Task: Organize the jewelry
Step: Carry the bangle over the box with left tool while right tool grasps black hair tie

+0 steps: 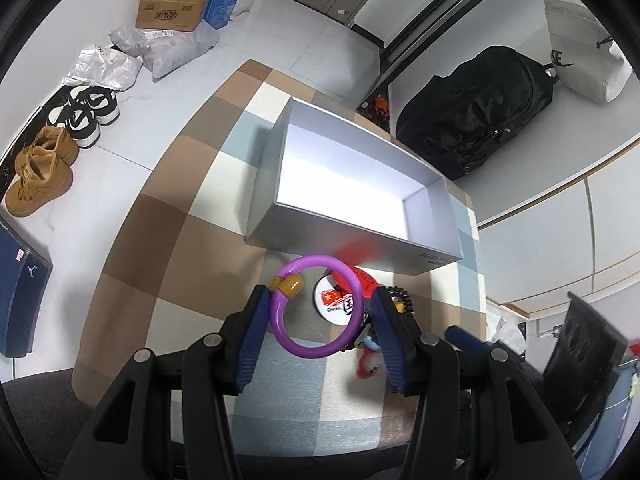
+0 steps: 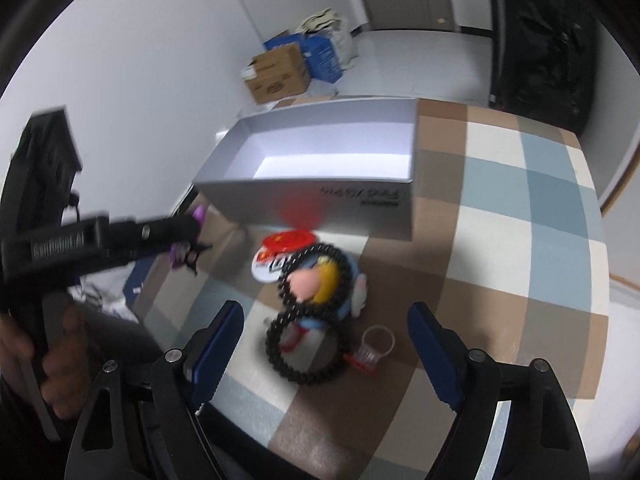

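Purple bangle (image 1: 318,306) clamped in left gripper (image 1: 320,322), raised over checked table (image 2: 500,216).
Right gripper (image 2: 324,344) gaping, empty, above black bead bracelet (image 2: 306,334); white box (image 1: 352,184) just behind.

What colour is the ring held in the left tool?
Purple ring, with a yellow bead; clearest in the left wrist view.

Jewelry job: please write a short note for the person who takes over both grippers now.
Left gripper: shut on the purple ring, held above the checked table.
Right gripper: open, empty, over the black bead bracelet, not touching it.
The bracelet lies on a small figure beside two round badges and a clear ring, in front of the grey box.
Done: nothing is in the box.
Left: drop in the purple ring, then the others.
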### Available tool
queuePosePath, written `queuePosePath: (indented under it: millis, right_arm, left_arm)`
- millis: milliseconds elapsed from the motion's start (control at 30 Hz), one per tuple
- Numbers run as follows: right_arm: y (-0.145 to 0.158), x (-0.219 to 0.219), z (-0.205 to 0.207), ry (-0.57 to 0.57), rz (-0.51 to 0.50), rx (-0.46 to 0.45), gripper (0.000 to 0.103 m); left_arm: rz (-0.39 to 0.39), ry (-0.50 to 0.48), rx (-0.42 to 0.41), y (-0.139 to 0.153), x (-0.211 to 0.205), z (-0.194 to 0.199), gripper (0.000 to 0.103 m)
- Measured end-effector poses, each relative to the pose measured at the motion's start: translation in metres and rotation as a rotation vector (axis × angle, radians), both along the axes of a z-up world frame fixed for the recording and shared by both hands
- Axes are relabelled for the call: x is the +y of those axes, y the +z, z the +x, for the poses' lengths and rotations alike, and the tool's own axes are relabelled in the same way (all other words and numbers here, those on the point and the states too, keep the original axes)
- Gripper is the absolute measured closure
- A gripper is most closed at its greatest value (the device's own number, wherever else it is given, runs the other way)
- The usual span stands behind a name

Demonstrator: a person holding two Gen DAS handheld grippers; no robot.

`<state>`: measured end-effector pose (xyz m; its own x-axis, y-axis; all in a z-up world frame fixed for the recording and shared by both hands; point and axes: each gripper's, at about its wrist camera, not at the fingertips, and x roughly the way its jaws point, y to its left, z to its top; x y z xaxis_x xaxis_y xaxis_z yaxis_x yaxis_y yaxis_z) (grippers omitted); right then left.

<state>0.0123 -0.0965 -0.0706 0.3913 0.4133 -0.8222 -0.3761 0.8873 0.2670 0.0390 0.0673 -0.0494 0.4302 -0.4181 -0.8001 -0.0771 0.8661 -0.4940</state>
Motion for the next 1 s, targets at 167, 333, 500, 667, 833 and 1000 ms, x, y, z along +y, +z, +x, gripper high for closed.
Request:
queuePosePath:
  millis: [167, 333, 500, 667, 833, 1000]
  right_arm:
    - [-0.004, 0.007, -0.011, 0.062, -0.015, -0.002, 0.032]
    - [0.000, 0.026, -0.027, 0.141, -0.068, -0.070, 0.037]
    - [-0.011, 0.042, -0.031, 0.183, -0.154, -0.074, 0.065]
    - [-0.017, 0.042, -0.028, 0.181, -0.192, -0.072, 0.089]
    - [-0.009, 0.028, -0.023, 0.138, -0.115, -0.054, 0.094]
    - [0.009, 0.017, -0.019, 0.108, -0.015, -0.073, 0.094]
  left_arm:
    - [-0.008, 0.003, -0.010, 0.003, 0.003, -0.001, 0.057]
    - [-0.015, 0.014, -0.006, 0.002, 0.006, 0.000, 0.057]
    - [-0.015, 0.015, -0.008, 0.002, 0.004, 0.000, 0.057]
    - [-0.020, 0.011, -0.006, 0.003, 0.002, 0.002, 0.057]
    - [-0.023, 0.008, -0.012, 0.004, 0.000, 0.002, 0.057]
    - [-0.017, -0.006, -0.052, 0.012, -0.004, -0.001, 0.057]
